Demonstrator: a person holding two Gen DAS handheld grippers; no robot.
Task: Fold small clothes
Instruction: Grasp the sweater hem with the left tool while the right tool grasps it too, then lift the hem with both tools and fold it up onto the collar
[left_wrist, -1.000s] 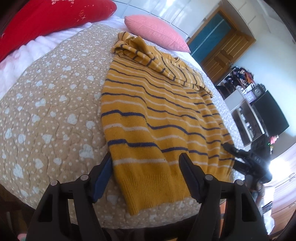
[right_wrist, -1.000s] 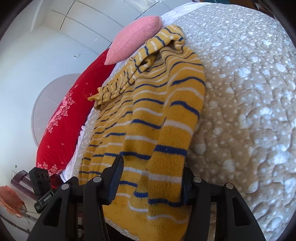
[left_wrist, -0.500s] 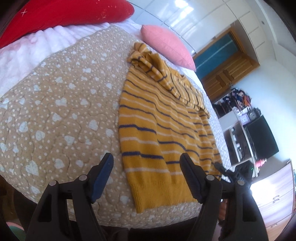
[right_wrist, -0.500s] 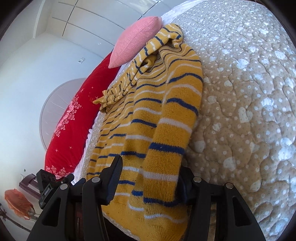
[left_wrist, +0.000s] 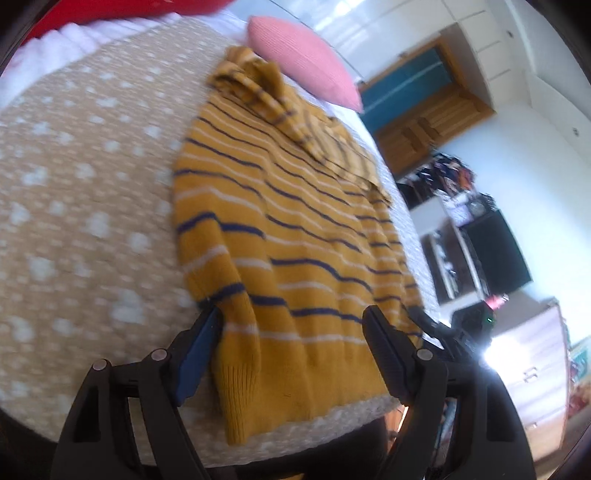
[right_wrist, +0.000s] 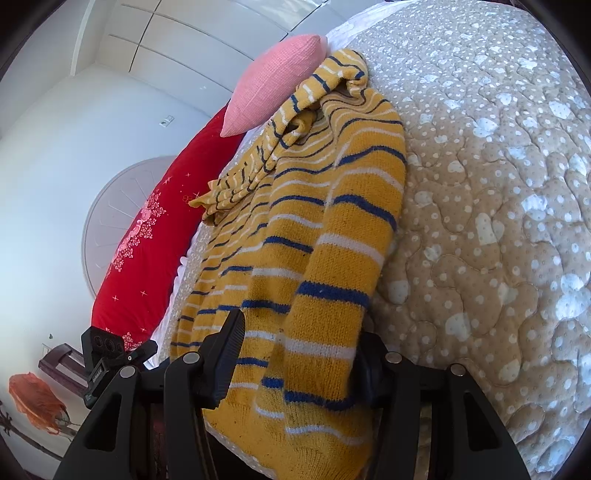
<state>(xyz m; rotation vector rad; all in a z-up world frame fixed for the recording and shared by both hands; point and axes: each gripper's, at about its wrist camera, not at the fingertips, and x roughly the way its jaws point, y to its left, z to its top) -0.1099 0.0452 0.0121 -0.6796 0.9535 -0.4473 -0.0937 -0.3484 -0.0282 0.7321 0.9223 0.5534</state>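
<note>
Evidently set for the next fold: striped sweater (left_wrist: 295, 236) lies flat on the bed quilt (left_wrist: 81, 192), sleeves laid inward; left gripper (left_wrist: 291, 343) open astride its hem, right gripper (right_wrist: 299, 350) open around the folded sleeve, neither pinching.

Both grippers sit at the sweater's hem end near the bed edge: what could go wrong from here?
1. The striped sweater hem hangs over the quilt edge; a tug might slide it off.
2. The left gripper is open astride the folded-in sleeve; closing may catch only that layer.
3. The right gripper straddles its sleeve loosely, so lifting may undo the fold.
</note>
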